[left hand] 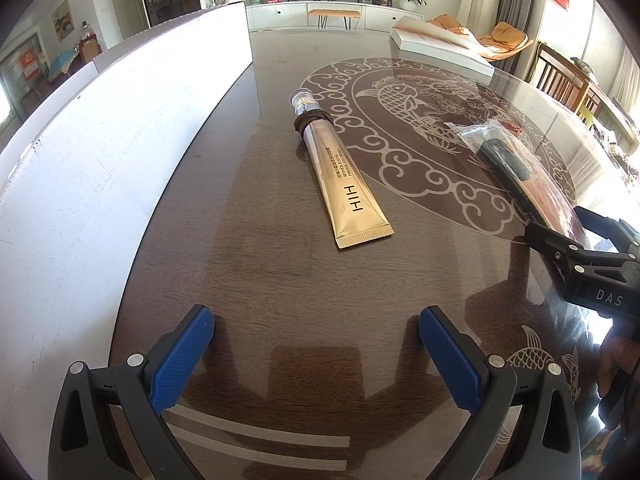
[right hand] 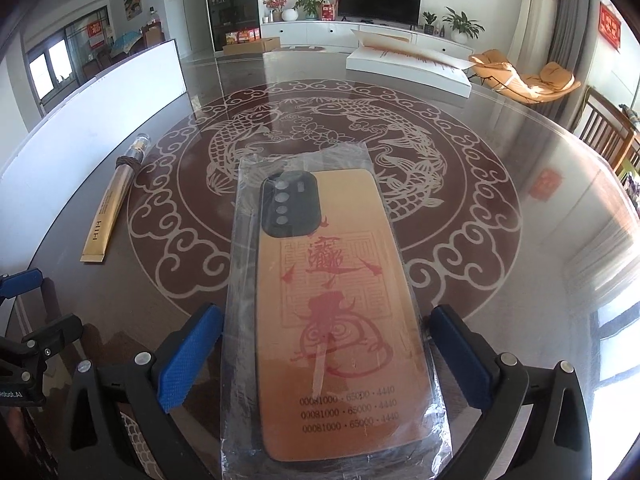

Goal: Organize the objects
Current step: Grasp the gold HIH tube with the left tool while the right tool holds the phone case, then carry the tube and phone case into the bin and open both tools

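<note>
We are straddling the phone case [right hand: 332, 300] with the open right claw [right hand: 326, 344], its length running straight ahead; the left claw [left hand: 316, 344] is gaping, empty.

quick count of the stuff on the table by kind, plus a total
gold tube: 1
phone case in clear wrap: 1
white box: 1
white board standing at the table's left edge: 1
total: 4
</note>
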The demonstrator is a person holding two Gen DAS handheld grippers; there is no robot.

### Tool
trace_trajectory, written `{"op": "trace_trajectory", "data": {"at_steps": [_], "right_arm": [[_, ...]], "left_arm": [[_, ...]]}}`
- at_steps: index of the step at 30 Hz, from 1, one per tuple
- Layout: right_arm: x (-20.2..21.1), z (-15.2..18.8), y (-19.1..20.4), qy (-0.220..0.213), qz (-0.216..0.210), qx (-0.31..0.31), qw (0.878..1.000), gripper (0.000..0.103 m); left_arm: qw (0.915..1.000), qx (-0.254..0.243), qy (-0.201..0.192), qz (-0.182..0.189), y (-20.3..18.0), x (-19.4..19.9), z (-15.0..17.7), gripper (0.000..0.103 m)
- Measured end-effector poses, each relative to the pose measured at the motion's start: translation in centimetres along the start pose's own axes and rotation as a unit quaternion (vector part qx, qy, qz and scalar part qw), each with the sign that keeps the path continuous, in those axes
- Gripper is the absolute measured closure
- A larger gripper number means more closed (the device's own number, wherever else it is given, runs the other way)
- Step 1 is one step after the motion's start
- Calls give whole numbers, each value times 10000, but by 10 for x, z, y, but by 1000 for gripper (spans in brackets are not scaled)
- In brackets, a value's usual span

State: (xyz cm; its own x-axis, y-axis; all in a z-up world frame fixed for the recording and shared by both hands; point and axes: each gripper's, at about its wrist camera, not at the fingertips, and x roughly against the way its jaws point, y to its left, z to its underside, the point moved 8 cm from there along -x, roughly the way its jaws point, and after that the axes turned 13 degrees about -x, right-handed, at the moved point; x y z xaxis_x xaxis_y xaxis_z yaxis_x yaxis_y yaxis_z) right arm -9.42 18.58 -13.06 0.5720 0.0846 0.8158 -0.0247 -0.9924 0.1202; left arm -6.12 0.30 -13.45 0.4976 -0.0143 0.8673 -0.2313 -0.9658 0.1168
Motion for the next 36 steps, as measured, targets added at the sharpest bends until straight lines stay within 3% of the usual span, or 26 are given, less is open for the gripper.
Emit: {"op": "trace_trajectory", "data": {"at_steps": [6, 11, 12, 13, 15, 17, 20, 21, 22, 36], "right_arm": [[0, 0, 0, 0, -1, -1, 10000, 0], [0, 0, 0, -1, -1, -2, 10000, 0], [0, 0, 0, -1, -2, -2, 10000, 0], [0, 0, 0, 6, 1, 0, 10000, 0], [-2, -1, 1, 270, -18, 85, 9996, 0], [-8, -6, 2, 676, 3, 197, 9975, 0], [-18, -17, 2, 927, 4, 297, 9953, 3], [-18, -20, 4, 907, -42, 355, 9952, 10], [-15, -23, 5, 837, -97, 406, 9956, 27], [24, -12, 16, 653, -346, 253, 9969, 27]], "left_arm": [[9998, 18, 86, 185, 2, -23, -40, 0], [9999, 99, 90, -38, 9, -46, -72, 0], [10000, 59, -9, -53, 9, -46, -77, 13], [9998, -49, -176, -48, 9, -42, -83, 43], [9989, -343, -300, -48, 5, -37, -88, 78], [9983, -424, -394, -70, 5, -33, -83, 77], [9983, -220, -533, 12, 10, -23, -71, 77], [9982, -163, -581, 45, 11, -19, -67, 77], [9978, -140, -648, 28, 13, -13, -64, 77], [9920, -121, -1249, -149, 23, 48, -60, 77]]}}
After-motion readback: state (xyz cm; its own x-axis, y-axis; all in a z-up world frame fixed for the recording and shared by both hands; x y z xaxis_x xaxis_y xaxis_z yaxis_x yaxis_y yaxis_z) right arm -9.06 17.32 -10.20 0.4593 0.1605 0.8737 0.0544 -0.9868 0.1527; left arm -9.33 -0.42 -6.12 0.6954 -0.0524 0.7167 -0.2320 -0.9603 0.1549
